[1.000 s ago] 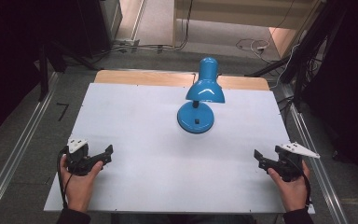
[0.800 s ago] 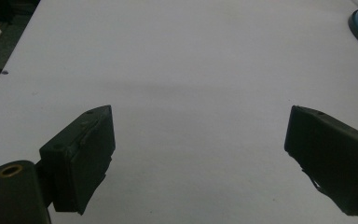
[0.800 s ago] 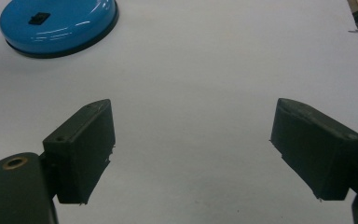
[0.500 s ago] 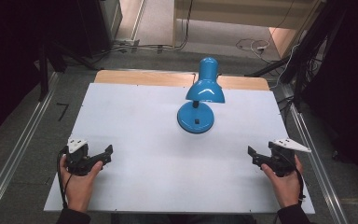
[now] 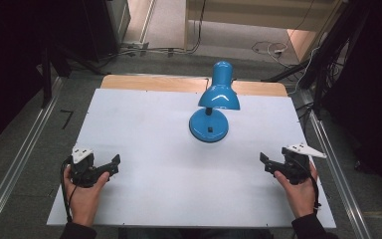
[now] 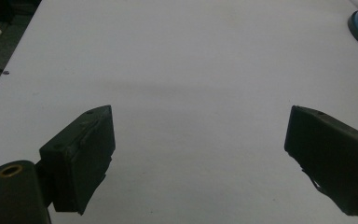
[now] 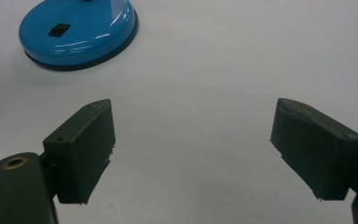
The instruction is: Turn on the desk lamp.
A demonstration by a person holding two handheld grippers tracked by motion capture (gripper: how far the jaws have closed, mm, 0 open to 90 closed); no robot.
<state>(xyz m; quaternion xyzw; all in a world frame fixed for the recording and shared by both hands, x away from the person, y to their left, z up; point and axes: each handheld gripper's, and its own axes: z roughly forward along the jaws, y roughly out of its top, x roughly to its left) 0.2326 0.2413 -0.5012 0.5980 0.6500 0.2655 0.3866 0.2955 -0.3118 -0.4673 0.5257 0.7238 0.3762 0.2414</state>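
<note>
One white table top [image 5: 154, 124] takes up most of what lies before you, a flat pale board with a strip of bare wood [image 5: 149, 82] along its far edge and metal rails [image 5: 20, 159] running along the floor on either side. Next in size is the blue desk lamp [image 5: 211, 107], standing upright toward the far middle of the board, a little to your right of centre; its round base [image 7: 77, 32] rests flat on the white surface with a small black switch [image 7: 58, 30] on top, and its shade leans over the base toward the far edge. Your two hands come after that, both low at the near edge and well apart from each other and from the lamp. Your left hand [image 5: 82, 191] holds the left gripper [image 5: 110, 165] near the left corner, pointing inward across the board; its jaws stand wide apart with only bare table between them, and the edge of the lamp base just shows at the far right of the left gripper view. Your right hand [image 5: 298, 189] holds the right gripper [image 5: 264, 162] near the right corner, with the grey three-cornered plate on top; its jaws are likewise spread wide over bare table and hold nothing, and they point toward the lamp base, which lies ahead and to their left.
</note>
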